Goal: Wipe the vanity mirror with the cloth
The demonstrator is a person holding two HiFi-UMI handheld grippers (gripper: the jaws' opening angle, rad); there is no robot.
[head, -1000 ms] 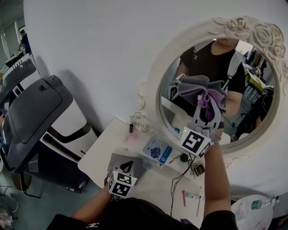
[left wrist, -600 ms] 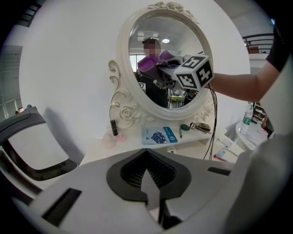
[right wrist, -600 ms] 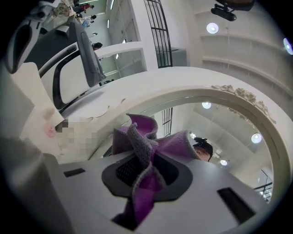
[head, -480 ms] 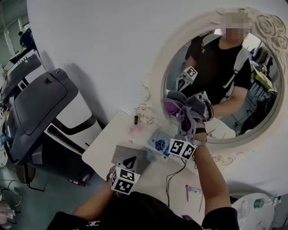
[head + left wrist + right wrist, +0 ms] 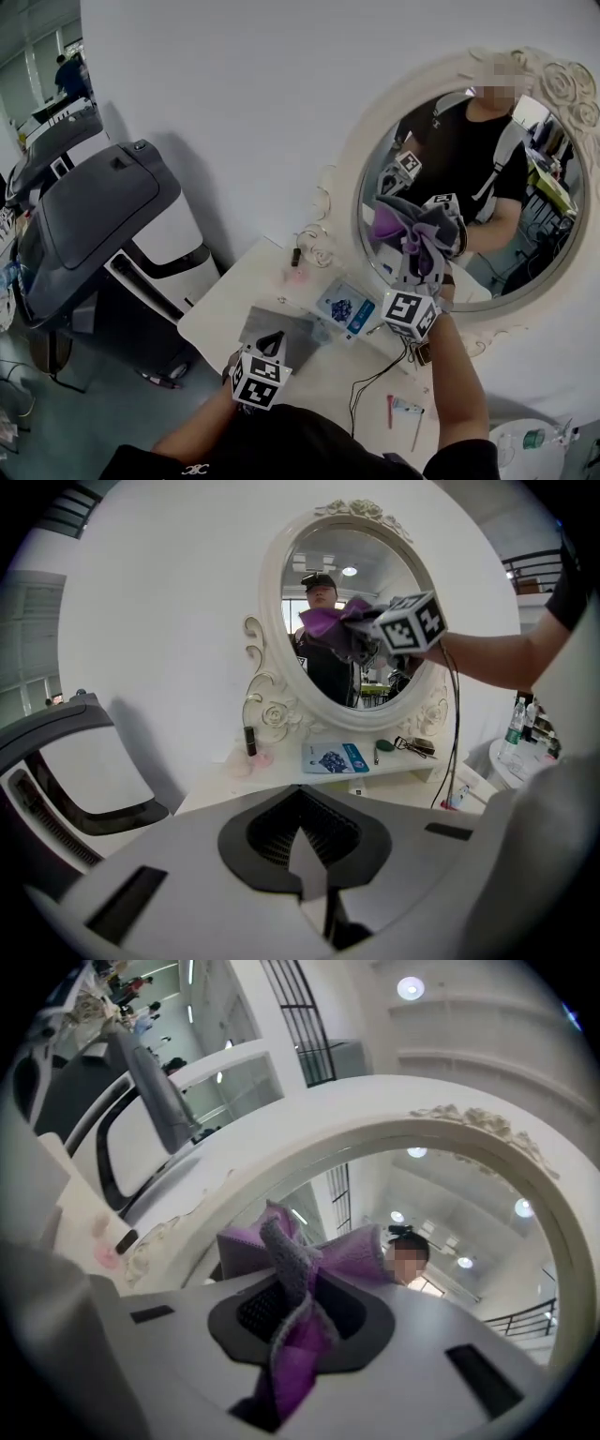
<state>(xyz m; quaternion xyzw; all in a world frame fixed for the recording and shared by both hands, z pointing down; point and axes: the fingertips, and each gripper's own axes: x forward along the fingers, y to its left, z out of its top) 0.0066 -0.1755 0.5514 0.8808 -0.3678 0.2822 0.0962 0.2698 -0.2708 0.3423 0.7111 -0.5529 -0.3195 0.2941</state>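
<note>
The right gripper [image 5: 418,267] clamps the purple cloth [image 5: 417,225] before the vanity mirror [image 5: 375,127], while the left gripper [image 5: 271,344] is closed, empty, above the table [image 5: 234,305].

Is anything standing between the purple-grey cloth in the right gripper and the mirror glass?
Nothing visible does. The right gripper holds the purple-grey cloth directly before the glass of the oval white-framed vanity mirror; the blue card lies lower, on the white tabletop.

- Cloth [image 5: 286,1260] in right claw [image 5: 419,253]: purple and grey.
- Cubes [image 5: 410,314]: white with black square markers.
- Mirror frame [image 5: 345,192] ahead of right claw: cream, rose relief.
- Card [image 5: 345,307] below right claw: blue and white.
- Machine [image 5: 103,211] left of left claw [image 5: 270,345]: dark grey lid, white body.
</note>
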